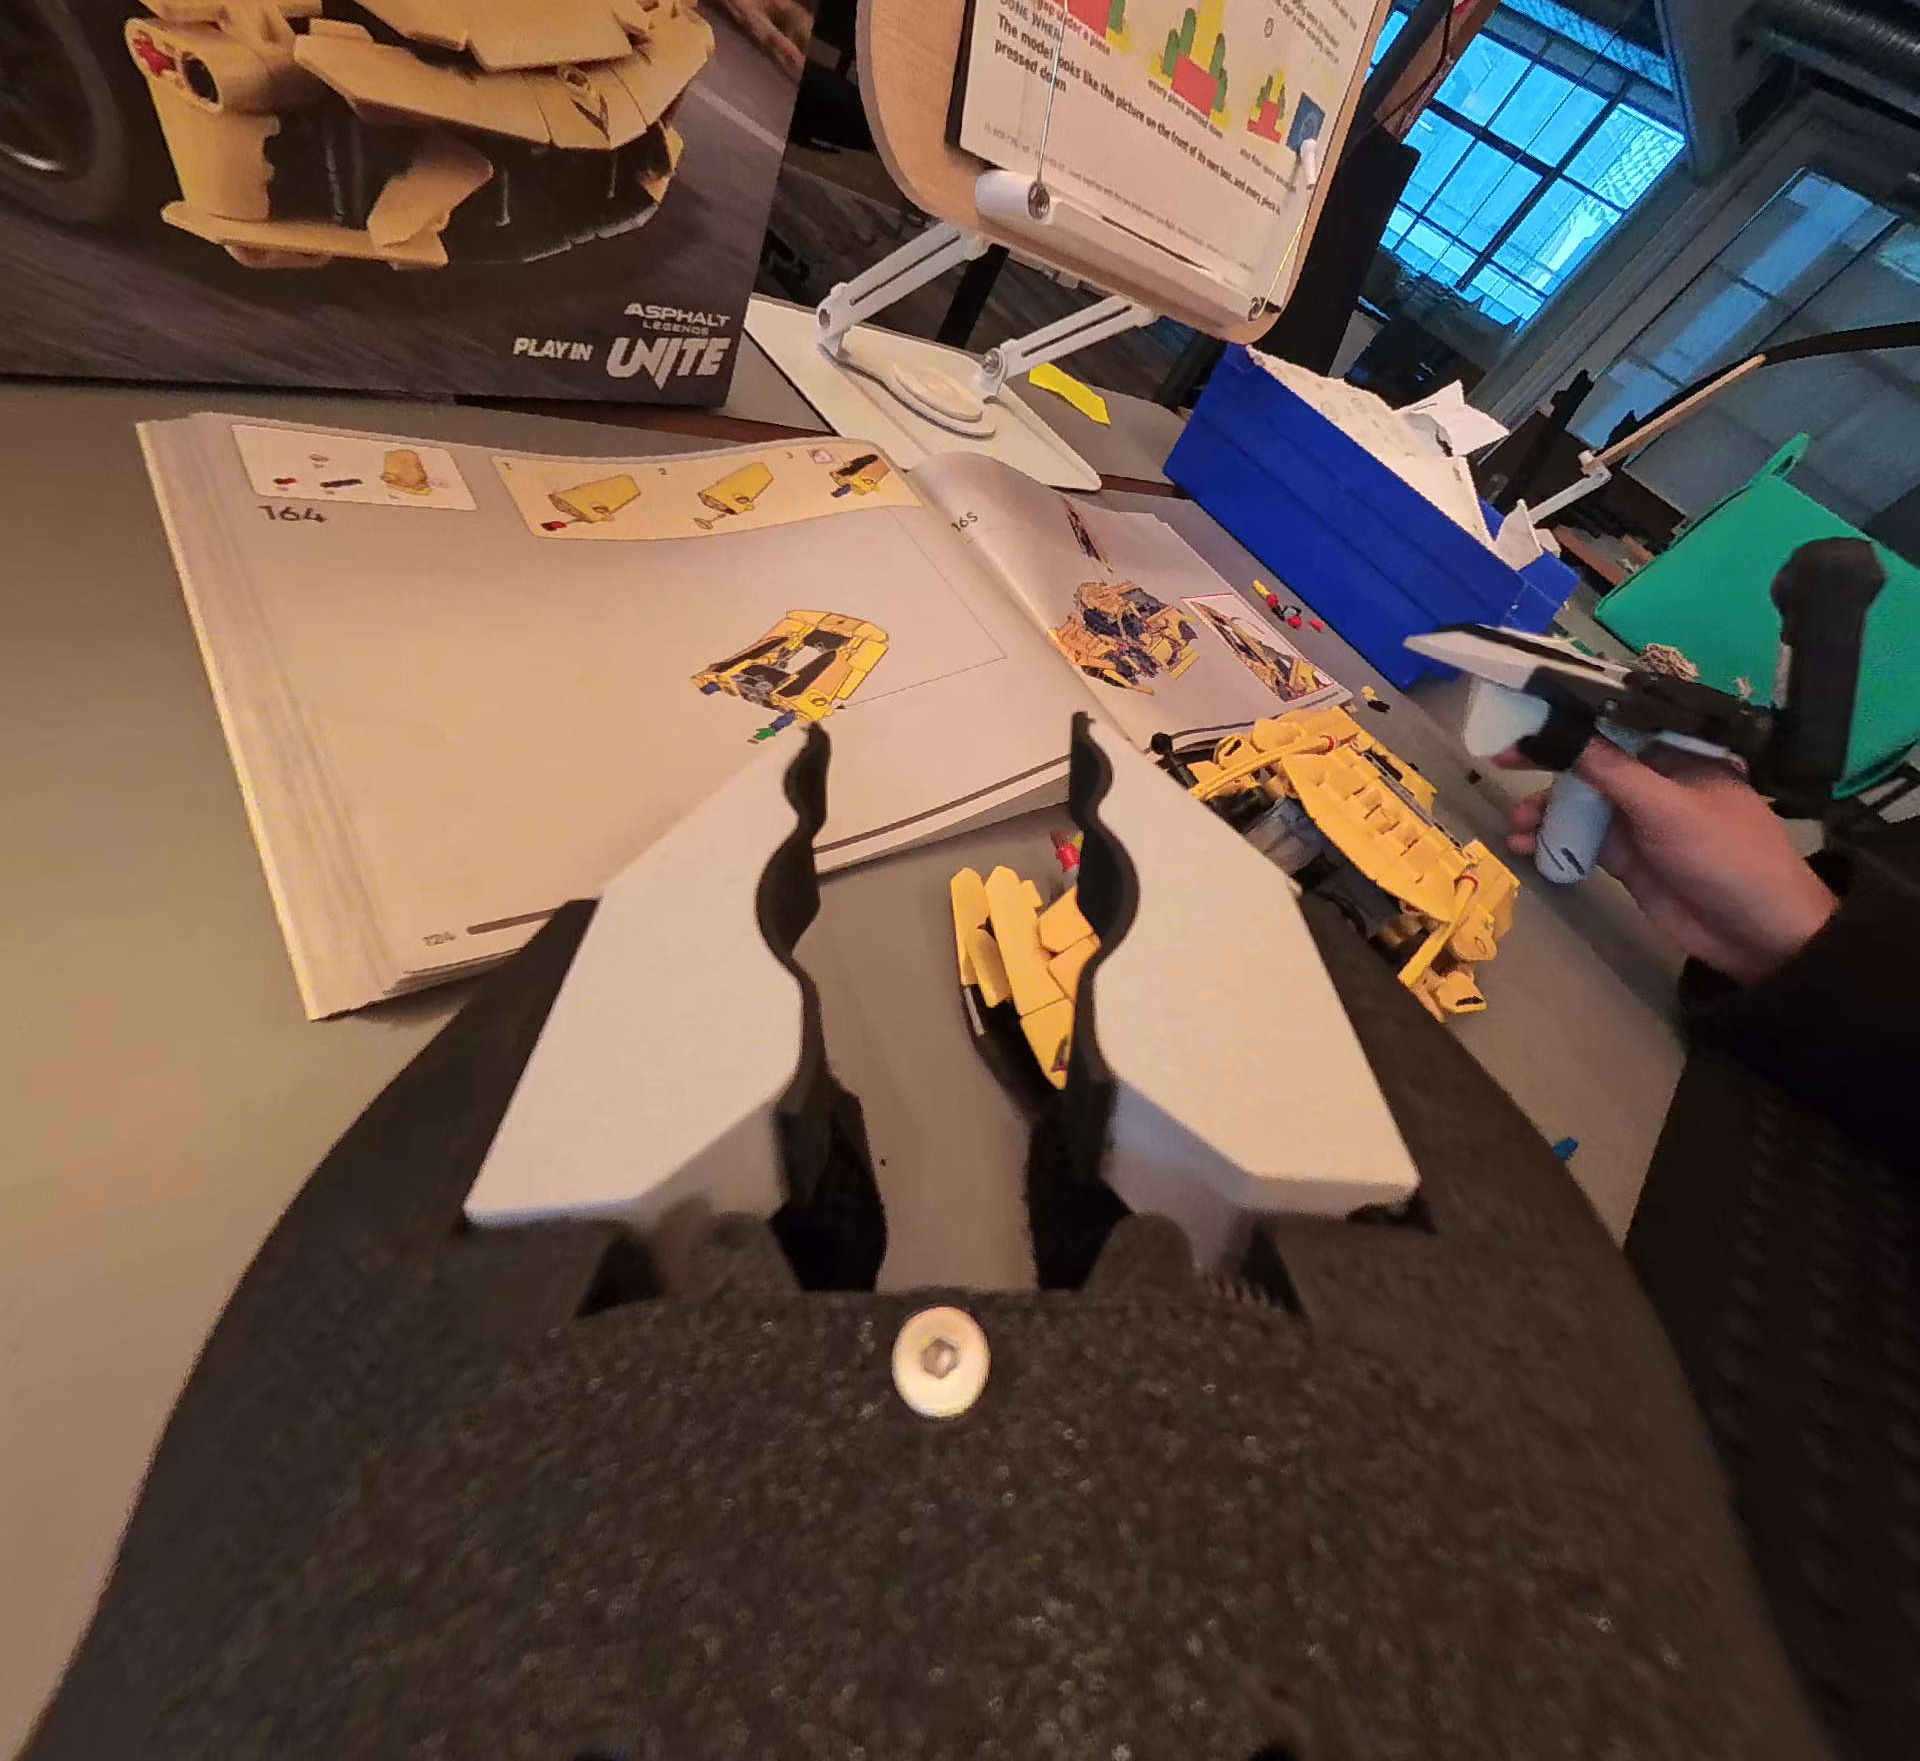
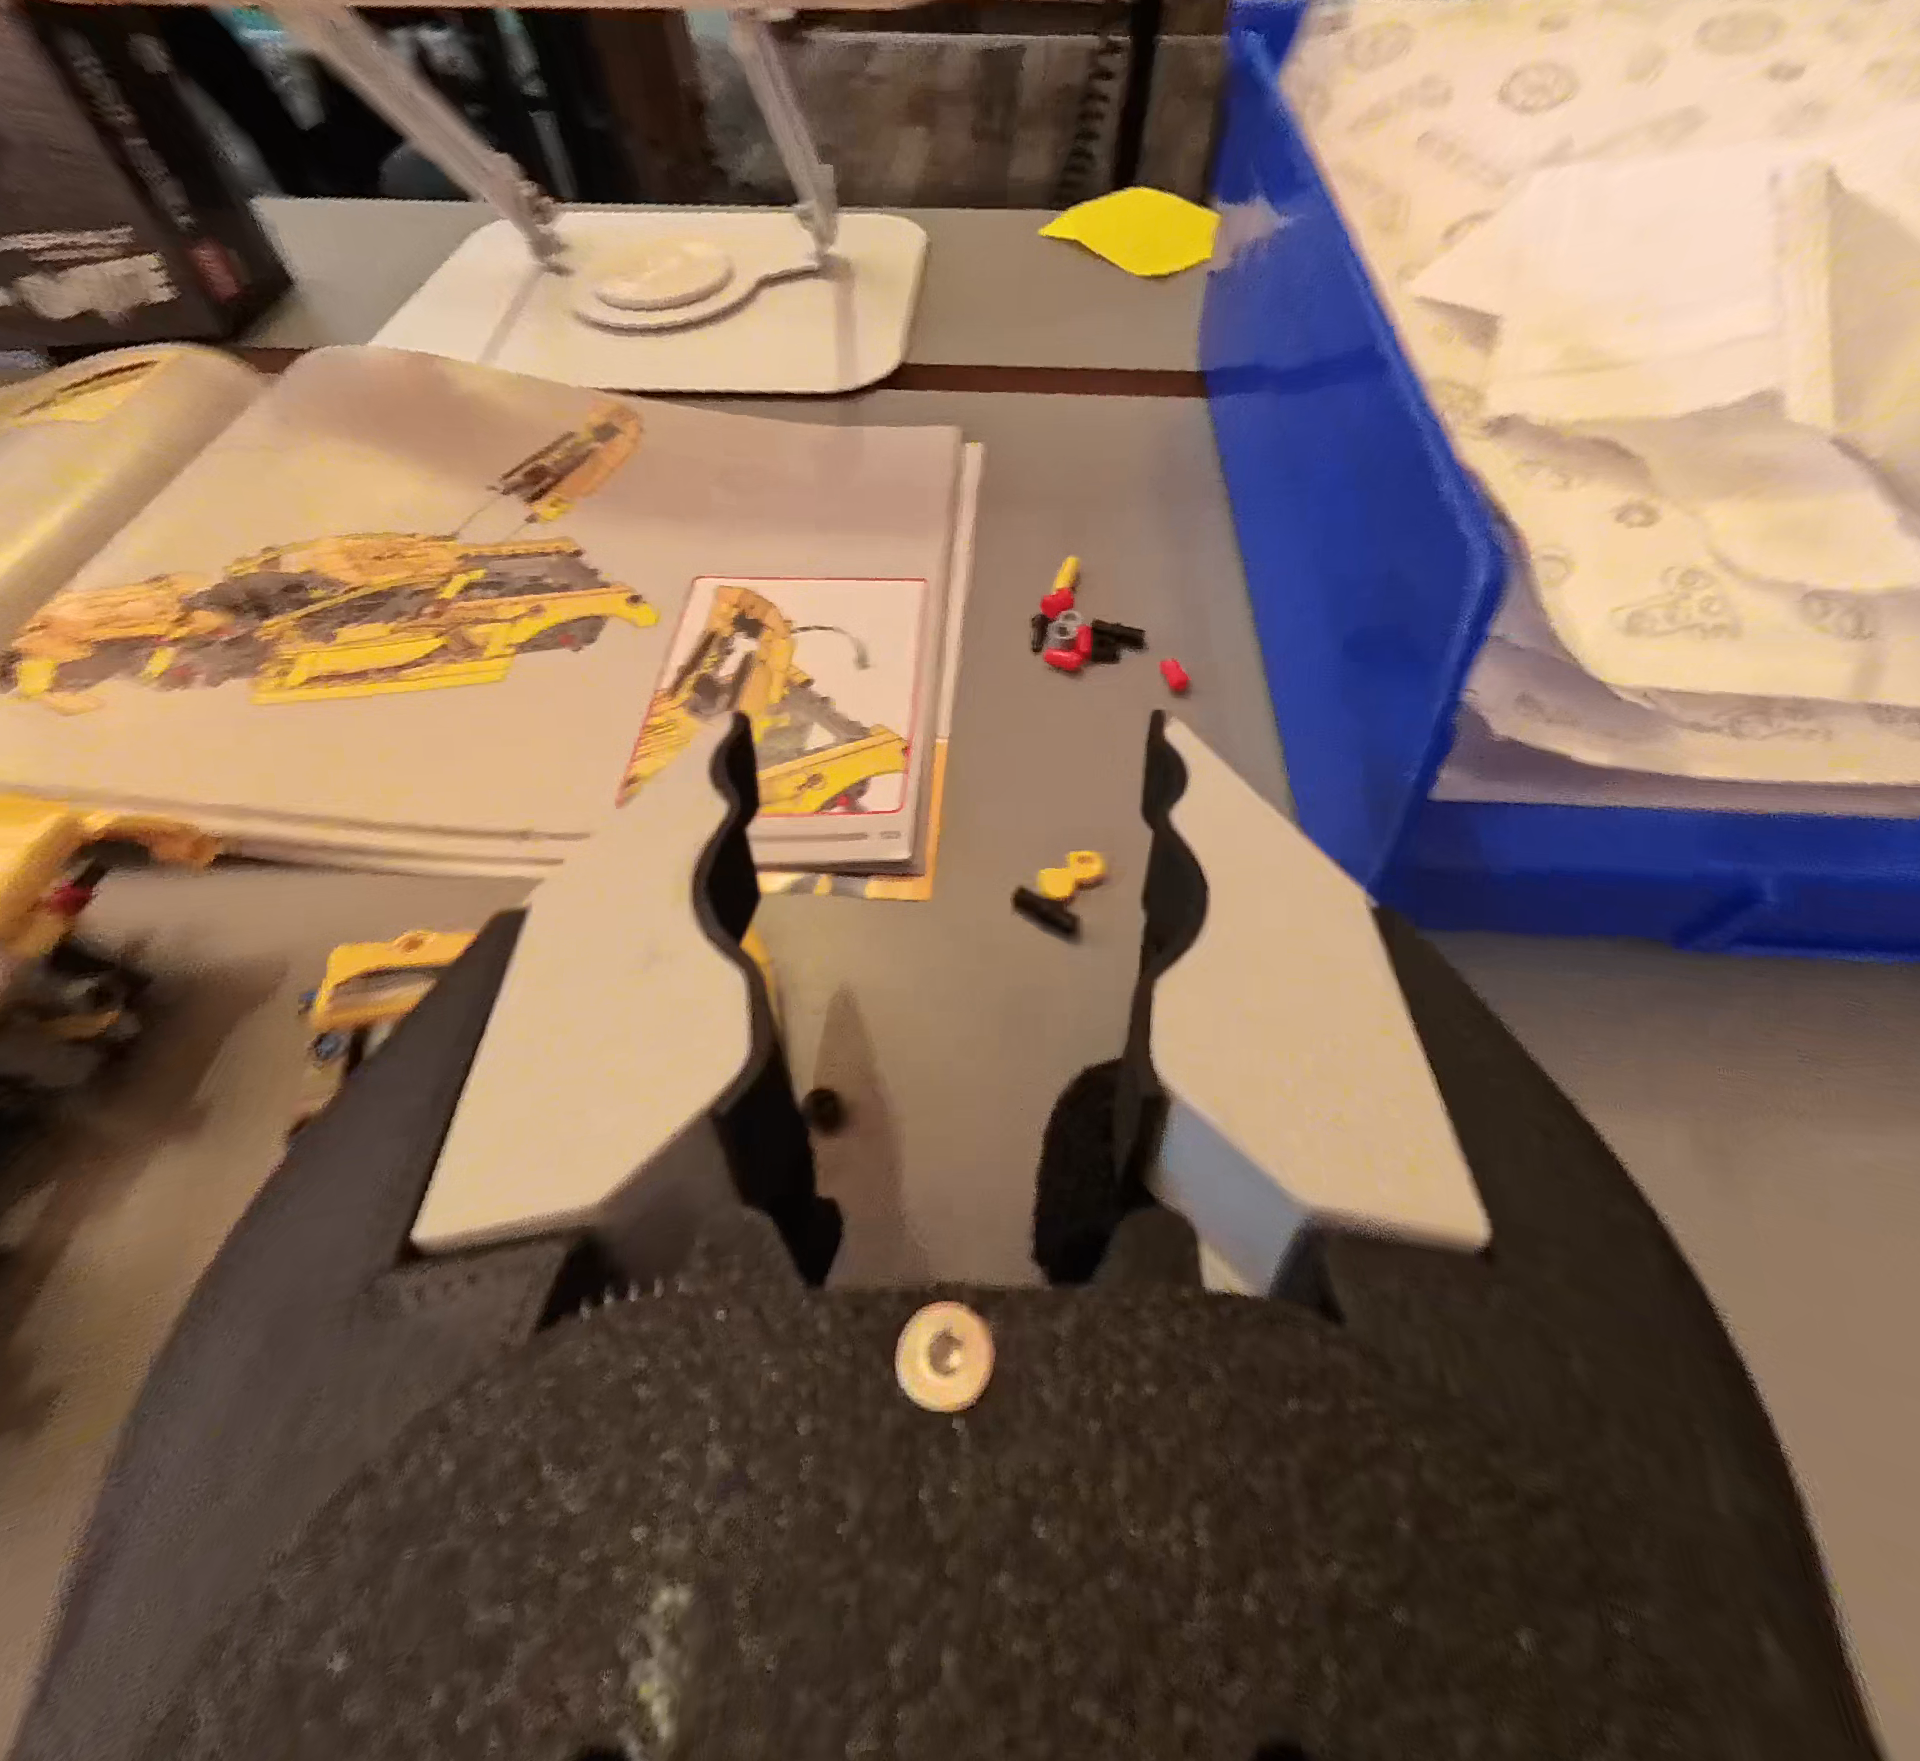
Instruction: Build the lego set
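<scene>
Right wrist view: cluttered grey table [image 2: 1091, 1005]

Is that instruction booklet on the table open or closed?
Open. The instruction booklet lies spread flat on the table, two facing pages showing, their stacked edges visible on the left.

Left tongs [image 1: 945, 735] agape, empty; right tongs [image 2: 945, 724] likewise.

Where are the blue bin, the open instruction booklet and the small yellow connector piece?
blue bin [image 2: 1351, 568]: right wrist view, near side wall.
instruction booklet [image 1: 499, 724]: left wrist view, left-hand page.
yellow connector piece [image 2: 1070, 873]: right wrist view, its middle, between the open fingers.
</scene>
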